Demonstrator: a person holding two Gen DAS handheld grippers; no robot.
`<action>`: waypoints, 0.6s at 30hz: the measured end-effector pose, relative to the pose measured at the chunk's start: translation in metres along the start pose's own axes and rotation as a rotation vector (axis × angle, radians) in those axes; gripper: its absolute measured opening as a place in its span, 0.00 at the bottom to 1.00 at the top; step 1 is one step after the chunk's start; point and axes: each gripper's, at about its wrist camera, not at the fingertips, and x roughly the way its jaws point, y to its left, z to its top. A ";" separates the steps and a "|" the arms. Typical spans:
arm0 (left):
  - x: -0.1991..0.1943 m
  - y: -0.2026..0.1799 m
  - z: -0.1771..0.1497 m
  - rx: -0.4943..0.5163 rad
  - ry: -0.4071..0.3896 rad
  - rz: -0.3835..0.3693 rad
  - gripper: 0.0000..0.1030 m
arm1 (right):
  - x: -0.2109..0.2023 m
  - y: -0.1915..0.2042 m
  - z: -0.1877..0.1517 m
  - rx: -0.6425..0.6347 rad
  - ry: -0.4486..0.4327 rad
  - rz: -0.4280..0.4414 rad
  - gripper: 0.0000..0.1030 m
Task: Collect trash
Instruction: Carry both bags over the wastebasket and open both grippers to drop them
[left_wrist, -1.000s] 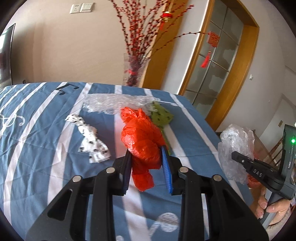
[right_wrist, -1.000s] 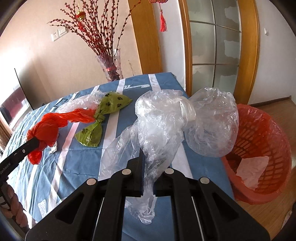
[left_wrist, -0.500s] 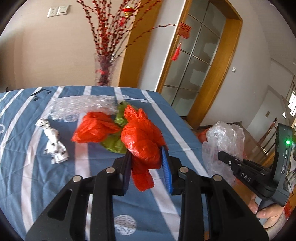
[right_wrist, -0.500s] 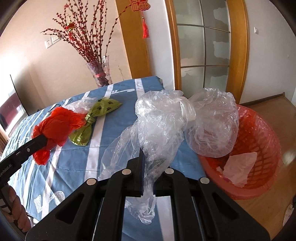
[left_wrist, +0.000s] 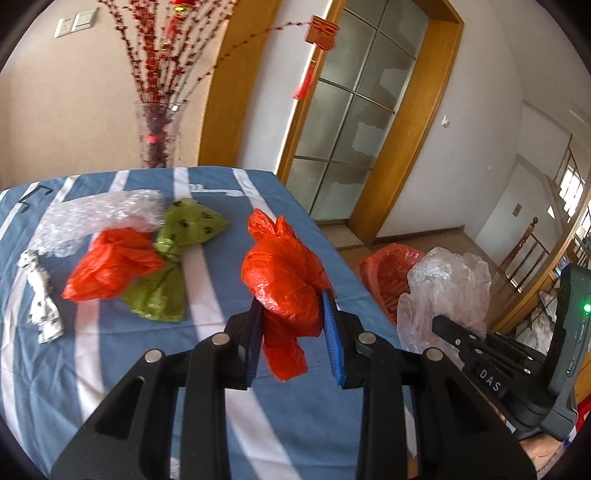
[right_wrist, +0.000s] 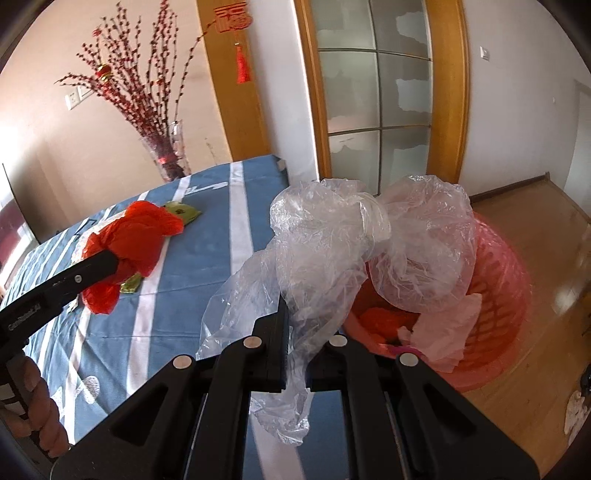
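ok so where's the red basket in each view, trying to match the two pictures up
Left wrist view: the red basket sits right of centre, on the floor past the table edge, partly hidden by the clear plastic bag.
Right wrist view: the basket fills the right middle, behind and below the clear bag.
Shared landmark: the vase of red branches beyond the table's far end.

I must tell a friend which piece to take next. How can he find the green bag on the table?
Look at the blue striped table. The green bag lies beside a red bag, below the bubble wrap. Only it is green with black paw prints.
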 end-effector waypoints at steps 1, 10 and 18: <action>0.004 -0.004 0.001 0.006 0.005 -0.003 0.30 | 0.000 -0.003 0.000 0.004 0.000 -0.003 0.06; 0.040 -0.047 0.005 0.074 0.048 -0.034 0.30 | -0.004 -0.034 -0.001 0.040 -0.009 -0.044 0.06; 0.068 -0.083 0.006 0.131 0.080 -0.052 0.30 | -0.003 -0.067 0.000 0.087 -0.019 -0.080 0.06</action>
